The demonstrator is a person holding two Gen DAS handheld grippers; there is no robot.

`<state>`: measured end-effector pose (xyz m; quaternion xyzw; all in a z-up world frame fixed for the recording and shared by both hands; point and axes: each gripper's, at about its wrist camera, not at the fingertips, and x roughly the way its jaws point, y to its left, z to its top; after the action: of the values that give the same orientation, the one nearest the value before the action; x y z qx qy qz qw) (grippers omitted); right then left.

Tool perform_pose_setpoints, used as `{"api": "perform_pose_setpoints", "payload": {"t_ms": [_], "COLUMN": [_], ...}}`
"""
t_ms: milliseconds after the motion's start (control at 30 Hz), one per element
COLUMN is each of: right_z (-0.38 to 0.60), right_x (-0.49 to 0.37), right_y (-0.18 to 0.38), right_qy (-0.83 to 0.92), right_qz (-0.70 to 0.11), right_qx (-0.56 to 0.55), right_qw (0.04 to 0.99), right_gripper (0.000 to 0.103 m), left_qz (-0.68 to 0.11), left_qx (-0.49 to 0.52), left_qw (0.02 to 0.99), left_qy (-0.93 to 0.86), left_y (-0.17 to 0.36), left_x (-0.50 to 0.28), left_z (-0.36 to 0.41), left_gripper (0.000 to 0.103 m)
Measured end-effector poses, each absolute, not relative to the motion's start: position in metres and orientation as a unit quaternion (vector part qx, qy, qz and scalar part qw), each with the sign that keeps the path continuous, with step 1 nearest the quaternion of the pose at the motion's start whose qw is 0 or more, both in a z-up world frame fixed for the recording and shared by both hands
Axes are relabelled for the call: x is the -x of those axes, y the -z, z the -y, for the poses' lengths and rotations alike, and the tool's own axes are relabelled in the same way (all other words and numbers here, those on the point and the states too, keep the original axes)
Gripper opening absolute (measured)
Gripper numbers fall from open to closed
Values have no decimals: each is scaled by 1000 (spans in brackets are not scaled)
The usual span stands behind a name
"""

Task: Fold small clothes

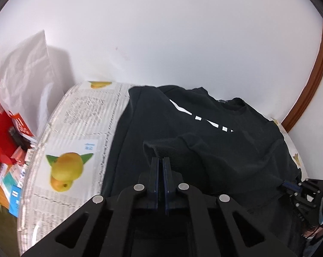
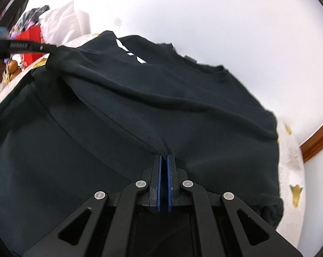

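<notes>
Looking through the left wrist cam, you get the stuff the other one barely catches: the tablecloth (image 1: 75,128) printed with newsprint and yellow fruit, a red box (image 1: 0,132) and a crumpled white bag (image 1: 26,68) piled off to the left by the wall. The black sweatshirt (image 1: 204,132) lies spread on that cloth, white lettering showing on the chest. The left gripper (image 1: 160,158) has its fingers pinched nearly together on the ribbed sleeve cuff (image 1: 161,147), held up a bit off the body of the shirt.

The right wrist cam is filled almost entirely by the shirt, and it shows the sleeve stretched as a long ridge across the chest toward the left gripper at the far left. The right gripper (image 2: 164,156) sits low, pointing across the fabric, fingers closed down on a fold of cloth at the seam.
</notes>
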<state>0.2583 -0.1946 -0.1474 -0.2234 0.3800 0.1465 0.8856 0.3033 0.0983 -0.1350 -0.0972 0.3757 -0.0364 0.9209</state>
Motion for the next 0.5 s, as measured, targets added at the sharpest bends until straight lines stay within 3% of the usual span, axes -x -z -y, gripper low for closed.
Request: {"api": "perform_pose_setpoints", "payload": {"t_ms": [133,300,367,500], "right_z": [201,209,222,247], "right_x": [-251,-255,-249,-252], "right_y": [141,154,144,134], "right_qy": [-158,-171,-181,-148], "right_qz": [-366,-413,-399,-384], "right_qx": [205,187,158,124], "right_qw": [894,875,885,903], "right_gripper": [5,6,10,27], "left_qz": [-394,-425,-434,-435], "left_qx": [85,84,79,68], "left_qw": [915,901,897,898], "left_qy": [31,30,25,22], "left_y": [144,163,168,169], "left_x": [-303,-305,-304,-299], "left_z": [-98,-94,-93,-91], "left_gripper": [4,4,6,6]}}
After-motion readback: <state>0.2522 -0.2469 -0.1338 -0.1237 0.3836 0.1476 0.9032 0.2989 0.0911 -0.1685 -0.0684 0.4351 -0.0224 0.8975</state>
